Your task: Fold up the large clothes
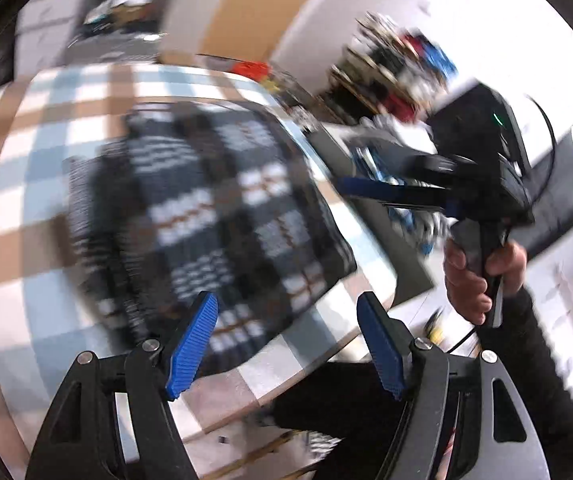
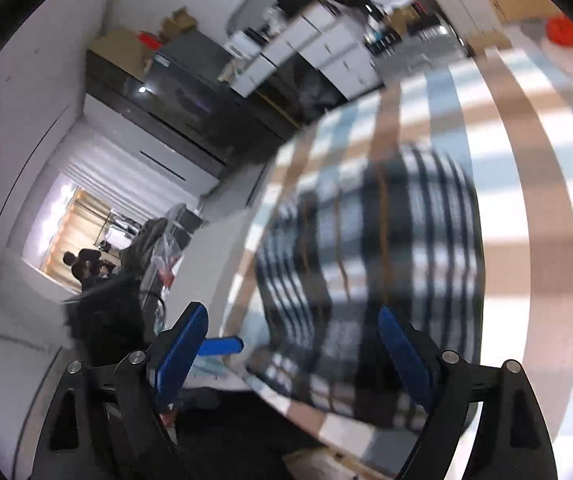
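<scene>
Dark plaid shirt (image 1: 206, 216) lying folded into a rough rectangle on the bench (image 1: 18, 216), on a checked cloth of pale blue, white and tan squares. Both views smeared by blur, so folds and edges of the shirt hard to make out. Left tongs (image 1: 286, 344) above the near edge of the shirt, blue ribbed pads (image 1: 192, 346) spread apart with nothing between them, released, clear of the fabric. Right tongs (image 1: 366, 174) visible in the left wrist view off to the right of the shirt, beyond the bench edge, blue fingers pointing left toward the bench, gripped from below by a hand (image 1: 482, 276) in a dark sleeve (image 1: 546, 360). In the right wrist view, right tongs (image 2: 294, 354) wide apart as well, nothing caught between the blue pads (image 2: 404, 354), released; shirt (image 2: 370, 264) ahead and a little to the right, flat on the checked cloth, the near bench edge (image 2: 246, 384) running just under the tongs. A blue fingertip of the left tongs (image 2: 222, 346) poking in beside the left pad. Behind the bench, dark cabinets (image 2: 158, 96), white drawer units (image 2: 318, 44) and cardboard boxes (image 2: 174, 24), and farther off a bright doorway (image 2: 66, 232) with people (image 2: 86, 268) standing in it. Cluttered shelf of coloured items (image 1: 402, 68) against the white wall past the bench in the left wrist view.
</scene>
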`<state>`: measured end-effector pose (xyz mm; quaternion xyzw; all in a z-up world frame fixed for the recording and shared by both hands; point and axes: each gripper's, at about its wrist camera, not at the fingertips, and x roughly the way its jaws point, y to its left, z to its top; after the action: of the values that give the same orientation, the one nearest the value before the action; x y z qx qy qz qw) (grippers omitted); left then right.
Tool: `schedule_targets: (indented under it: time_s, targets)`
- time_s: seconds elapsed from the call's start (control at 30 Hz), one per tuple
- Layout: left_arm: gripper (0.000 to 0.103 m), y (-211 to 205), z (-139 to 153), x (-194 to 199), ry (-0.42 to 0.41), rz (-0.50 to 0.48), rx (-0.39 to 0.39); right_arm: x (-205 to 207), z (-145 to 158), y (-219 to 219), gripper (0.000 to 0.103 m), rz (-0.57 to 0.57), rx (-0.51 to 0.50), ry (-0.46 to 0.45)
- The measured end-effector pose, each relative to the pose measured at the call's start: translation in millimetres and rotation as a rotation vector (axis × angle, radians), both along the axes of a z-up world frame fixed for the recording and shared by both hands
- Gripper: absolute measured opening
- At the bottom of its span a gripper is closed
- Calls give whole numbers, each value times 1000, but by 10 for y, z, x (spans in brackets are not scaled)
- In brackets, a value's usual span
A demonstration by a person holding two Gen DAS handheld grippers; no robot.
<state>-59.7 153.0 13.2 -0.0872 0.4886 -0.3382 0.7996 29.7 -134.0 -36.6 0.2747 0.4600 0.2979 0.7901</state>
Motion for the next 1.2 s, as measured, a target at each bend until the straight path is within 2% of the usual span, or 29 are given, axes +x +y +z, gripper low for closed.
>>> schedule_targets:
  time_s: [0.07,0.1,0.13,0.17,0.23,0.3,0.4,0.47,0.53,0.63,0.7,0.77,0.87,0.93,1.07,1.13,1.2]
  targets:
    - [68,-137,-204,60,4,-14,89,20,-349,105,89,14,-4,114]
    - [68,-208,-339,151,41,-5,108,23,-469,128,89,14,12,138]
    - [68,-111,-483,212,86,9,126,22,-604,160,89,10,28,150]
    - [67,-96,-574,245,111,27,131,23,-665,170,89,7,47,144]
    - [67,57,-654,275,115,40,80,9,-736,166,88,-15,116,119]
    - [67,153,-599,280,122,37,44,-21,-768,140,87,-43,161,85]
    - [68,416,-450,287,115,76,54,-75,-844,101,87,-59,239,28]
    - [68,576,-233,344,85,110,5,-92,-883,72,87,-70,282,12]
    - [68,591,35,436,36,104,-41,-59,-889,62,87,-76,315,29]
    - [68,419,312,652,-38,96,-38,-12,-902,91,88,-74,325,24]
    - [68,212,312,833,-23,101,-38,-38,-880,126,88,-66,308,12]
    - [68,57,186,1045,36,119,-20,-59,-872,167,88,-61,295,6]
    - [68,-2,-207,1278,118,157,57,-70,-838,211,88,-48,275,-3]
    - [67,72,-468,1322,165,166,28,-111,-809,241,88,-27,248,-14]
    - [67,223,-364,1245,156,166,-63,-258,-774,161,88,-10,208,-28]
    - [67,360,-261,1236,171,202,-101,-267,-768,158,88,-13,217,-24]
    - [68,466,-148,1232,152,276,-24,-278,-799,140,89,-16,232,-17]
